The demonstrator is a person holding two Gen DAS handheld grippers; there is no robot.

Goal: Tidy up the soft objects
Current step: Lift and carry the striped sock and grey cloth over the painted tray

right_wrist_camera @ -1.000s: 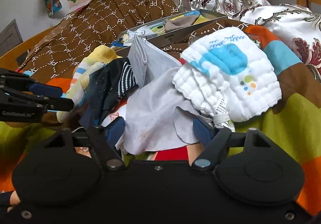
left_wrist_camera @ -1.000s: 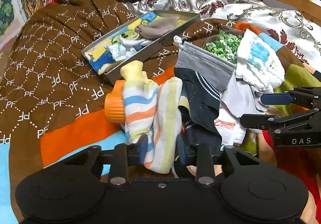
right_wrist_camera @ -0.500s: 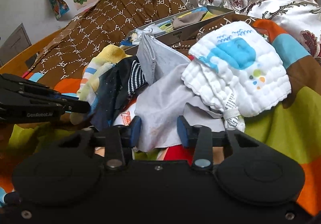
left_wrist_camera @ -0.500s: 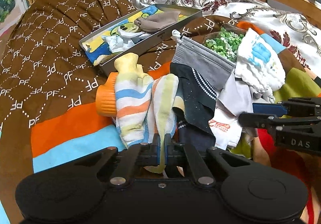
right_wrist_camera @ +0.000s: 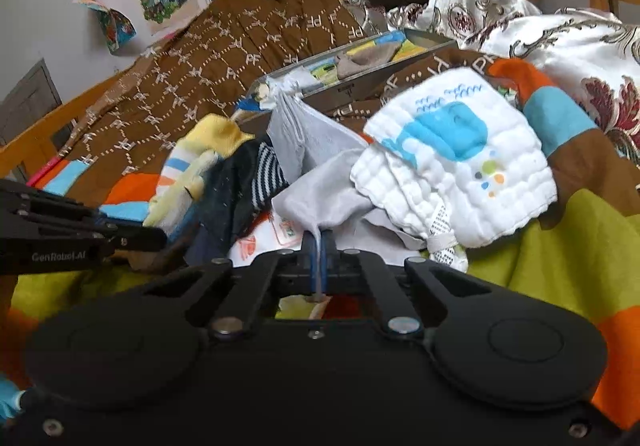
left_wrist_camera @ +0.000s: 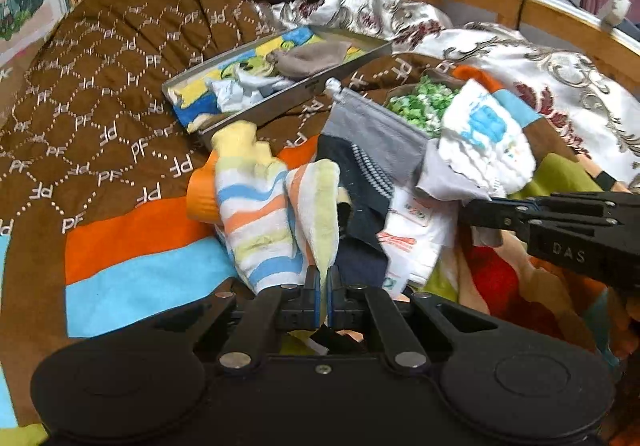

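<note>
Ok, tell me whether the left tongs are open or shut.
Shut. The left tongs have their blue pads pinched together on the striped sock's edge.

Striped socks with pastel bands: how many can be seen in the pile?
2: one striped sock lies at the pile's left edge; the other is beside it, pinched by the left hand-held gripper. More may be buried.

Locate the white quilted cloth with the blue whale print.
In the right wrist view, the white quilted cloth with the blue whale print lies right of centre atop the pile, overlapping the pale grey cloth.
</note>
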